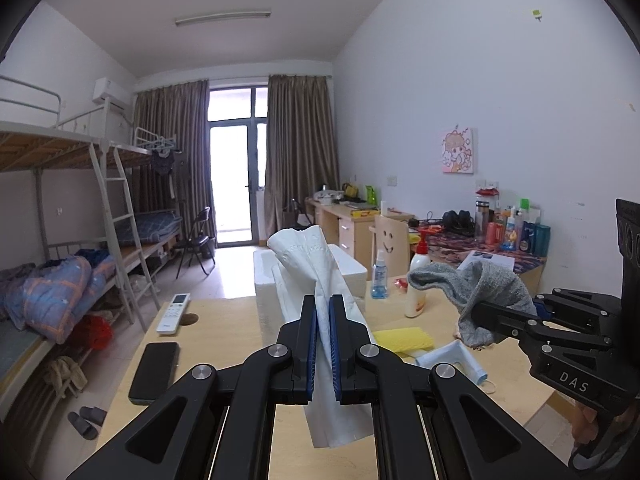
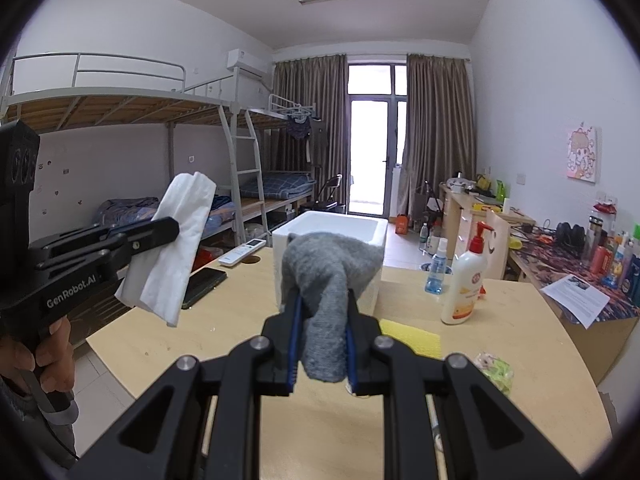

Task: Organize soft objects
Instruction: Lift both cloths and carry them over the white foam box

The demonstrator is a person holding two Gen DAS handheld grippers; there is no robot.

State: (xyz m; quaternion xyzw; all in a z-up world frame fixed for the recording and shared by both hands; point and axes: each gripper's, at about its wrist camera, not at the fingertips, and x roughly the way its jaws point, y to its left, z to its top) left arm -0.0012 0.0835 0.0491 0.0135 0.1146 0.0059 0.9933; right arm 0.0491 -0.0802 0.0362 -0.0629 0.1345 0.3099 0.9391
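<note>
A dorm room with bunk beds lies behind the wooden tabletop [image 2: 500, 332], where one white foam box [image 2: 332, 240] stands. The left claw [image 1: 322, 344] pinches one white tissue [image 1: 320, 280]; the right claw [image 2: 322, 344] grips one grey sock [image 2: 326, 280], both held above the tabletop. Only the left view shows the blue face mask [image 1: 456, 358]; one yellow sponge [image 2: 412, 338] shows in both.

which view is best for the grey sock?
Right wrist view: the grey sock sits dead centre, pinched in the right tool, draping in front of the white foam box. The left wrist view shows it small, side-on at the right edge.
</note>
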